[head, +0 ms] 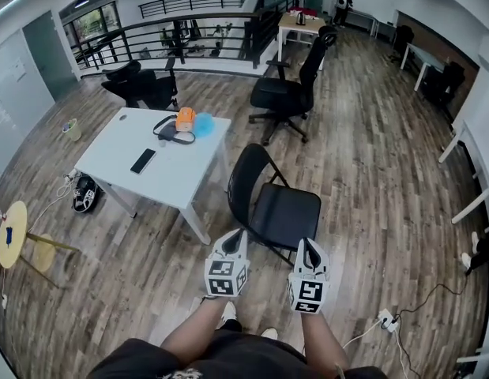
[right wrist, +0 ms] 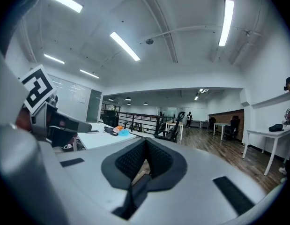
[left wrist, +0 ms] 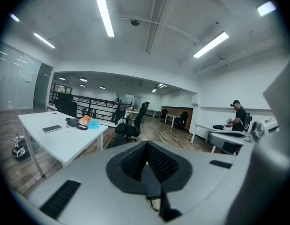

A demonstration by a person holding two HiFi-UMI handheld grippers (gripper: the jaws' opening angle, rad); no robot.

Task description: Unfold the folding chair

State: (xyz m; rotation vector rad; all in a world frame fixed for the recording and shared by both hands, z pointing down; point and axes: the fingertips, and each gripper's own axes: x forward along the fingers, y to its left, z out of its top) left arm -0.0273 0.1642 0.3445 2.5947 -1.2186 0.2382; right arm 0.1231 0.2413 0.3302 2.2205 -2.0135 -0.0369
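A black folding chair stands unfolded on the wood floor beside the white table, seat flat and backrest up. In the head view my left gripper and right gripper hover side by side just in front of the seat's near edge, apart from it. Both are shut with nothing between the pads. From the left gripper view, my left gripper points level over the room, its dark pads together. My right gripper looks the same in the right gripper view, with the left gripper's marker cube at its left.
On the table lie a phone, a black strap with an orange item and a blue ball. A black office chair stands behind the folding chair. A power strip and cable lie on the floor at right. A person stands by desks.
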